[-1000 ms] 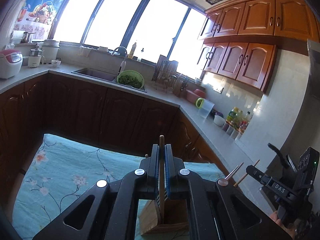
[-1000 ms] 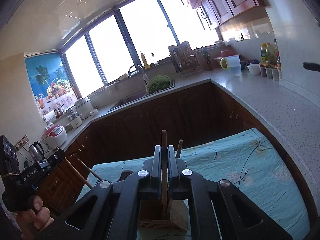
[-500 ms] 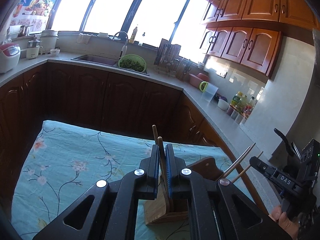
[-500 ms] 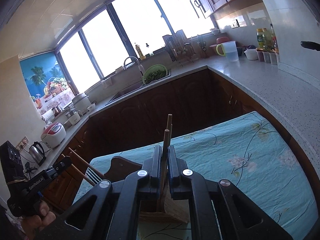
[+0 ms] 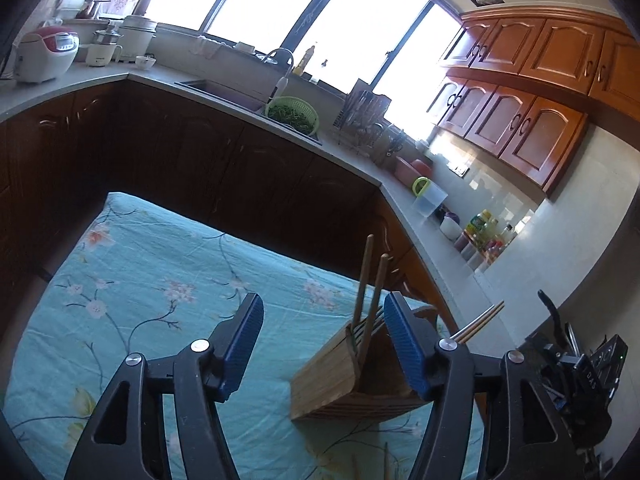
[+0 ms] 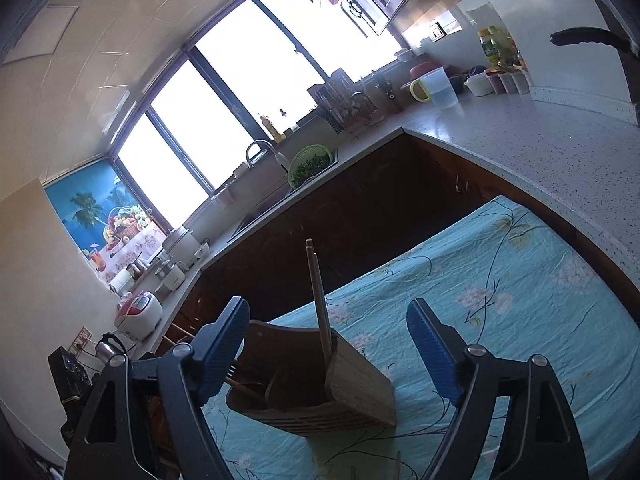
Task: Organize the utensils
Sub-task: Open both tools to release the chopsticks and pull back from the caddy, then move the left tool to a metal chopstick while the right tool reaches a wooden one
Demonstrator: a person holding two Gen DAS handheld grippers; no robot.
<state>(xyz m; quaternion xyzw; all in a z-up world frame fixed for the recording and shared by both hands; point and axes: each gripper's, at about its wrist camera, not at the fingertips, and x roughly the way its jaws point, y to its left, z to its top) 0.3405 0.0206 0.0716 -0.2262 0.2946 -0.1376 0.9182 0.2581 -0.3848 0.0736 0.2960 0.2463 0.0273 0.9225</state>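
A wooden utensil holder point(image 5: 340, 376) point(image 6: 360, 392) stands on the teal flowered tablecloth point(image 5: 140, 280). Two wooden chopsticks point(image 5: 372, 288) point(image 6: 318, 292) stand upright in its light slotted part. My left gripper point(image 5: 323, 312) has its jaws opening; the chopsticks rise close to its right finger, untouched. My right gripper point(image 6: 327, 312) is also opening, and the chopsticks stand free between its fingers. More sticks point(image 5: 478, 324) lean out of the holder's darker compartment. The right gripper's body point(image 5: 580, 372) shows at the left wrist view's right edge.
The table's far edge faces dark lower cabinets point(image 5: 240, 168) under an L-shaped counter point(image 6: 540, 140). On the counter are a sink with a green colander point(image 5: 294, 114), a rice cooker point(image 5: 46, 54), a clear jug point(image 5: 430, 200) and bottles. Thin stick tips point(image 5: 386, 460) poke up at the bottom edge.
Both grippers were shut on one chopstick each over the holder. Both have now opened and let go, and the chopsticks stand in the holder. Both views have rolled and shifted sideways.
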